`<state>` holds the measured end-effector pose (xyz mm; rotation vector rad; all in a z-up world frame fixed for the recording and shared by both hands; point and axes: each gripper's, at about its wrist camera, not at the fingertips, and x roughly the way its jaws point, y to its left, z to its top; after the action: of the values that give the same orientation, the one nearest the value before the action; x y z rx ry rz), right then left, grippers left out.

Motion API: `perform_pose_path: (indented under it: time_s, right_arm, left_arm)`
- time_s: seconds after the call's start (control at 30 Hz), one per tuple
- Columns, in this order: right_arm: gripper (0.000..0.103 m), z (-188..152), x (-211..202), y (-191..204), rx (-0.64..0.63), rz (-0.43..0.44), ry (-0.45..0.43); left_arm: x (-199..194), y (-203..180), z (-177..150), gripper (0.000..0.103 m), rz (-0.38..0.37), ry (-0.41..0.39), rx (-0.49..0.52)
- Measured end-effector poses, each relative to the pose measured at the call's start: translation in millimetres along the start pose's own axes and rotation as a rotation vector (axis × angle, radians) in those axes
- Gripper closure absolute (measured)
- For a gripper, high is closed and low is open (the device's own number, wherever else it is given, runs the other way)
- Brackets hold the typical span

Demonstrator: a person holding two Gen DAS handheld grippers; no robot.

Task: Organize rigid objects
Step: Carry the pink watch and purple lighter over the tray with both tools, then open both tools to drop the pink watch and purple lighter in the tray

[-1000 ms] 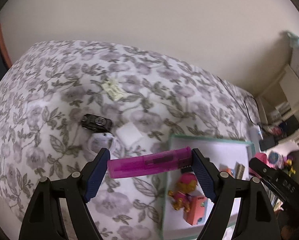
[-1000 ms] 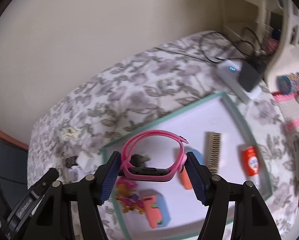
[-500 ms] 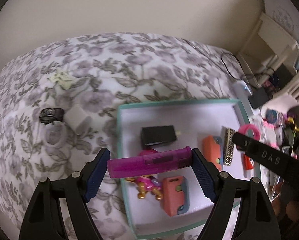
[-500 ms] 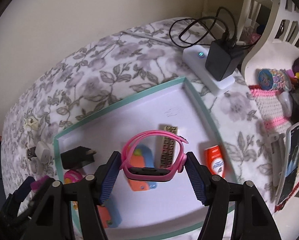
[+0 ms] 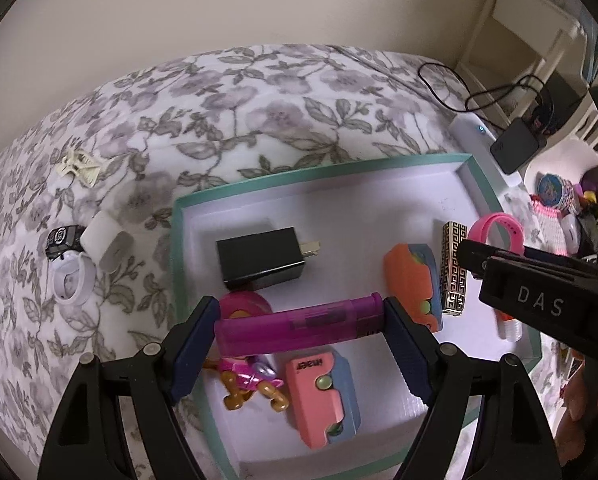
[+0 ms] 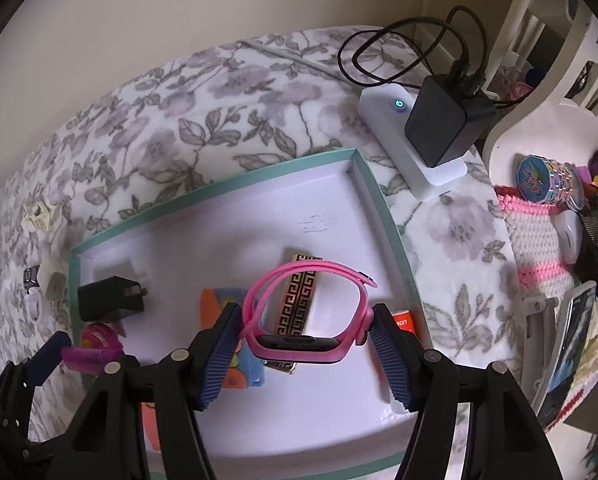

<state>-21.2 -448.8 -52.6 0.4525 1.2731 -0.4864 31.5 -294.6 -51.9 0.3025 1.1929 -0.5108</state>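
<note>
Left wrist view: left tool clamps a translucent purple lighter end to end, long axis crosswise between the pads, dark cap end toward the right pad, tilted slightly up on that side. It hangs over the near-left part of a teal-rimmed tray lying on a floral-covered bed. This view alone shows the tray's near-left contents: a pink-and-gold toy figure and a pink-and-blue block under the lighter, plus a black charger plug with prongs pointing toward the tray's right side. Off the tray's left edge lie a white ring, a small black object and a cream clip. An orange-and-blue block and a gold patterned bar sit toward the tray's right side; the right tool's black body crosses that corner.

Right wrist view: right tool grips a pink smartwatch by its sides, dark screen face toward the camera, strap looped away toward the tray's far edge, long axis crosswise. It is above the tray's middle-right, over the gold bar. Only here are clearly seen the white power strip with black adapter past the tray's far-right corner, and a phone at the bed's right edge. An orange tube sits by the tray's right wall, mostly hidden.
</note>
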Motion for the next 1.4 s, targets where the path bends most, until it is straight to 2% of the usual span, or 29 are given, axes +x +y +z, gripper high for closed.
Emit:
perform_pose_path:
  time_s: [0.47,0.9,1.03,1.27,1.4]
  right_arm:
    - [0.035,0,21,-14,-0.004,-0.002,0.035]
    - [0.034,0,22,-12,-0.013,-0.012,0.042]
    - [0.023,2,14,-9,-0.026,0.01,0.016]
    - [0.022,4,1,-6,-0.035,0.012,-0.019]
    - [0.013,4,-13,-5,-0.037,0.008,-0.068]
  left_arm:
    - [14,-22,-2,0.02,0.048,0.006,0.075]
    - [12,-18,0,0.02,0.05,0.009,0.056]
    - [10,-18,1,0.02,0.036,0.007,0.045]
    - [3,-19,3,0.02,0.039,-0.004,0.035]
    - [-3,-15,6,0.02,0.042,-0.023,0.014]
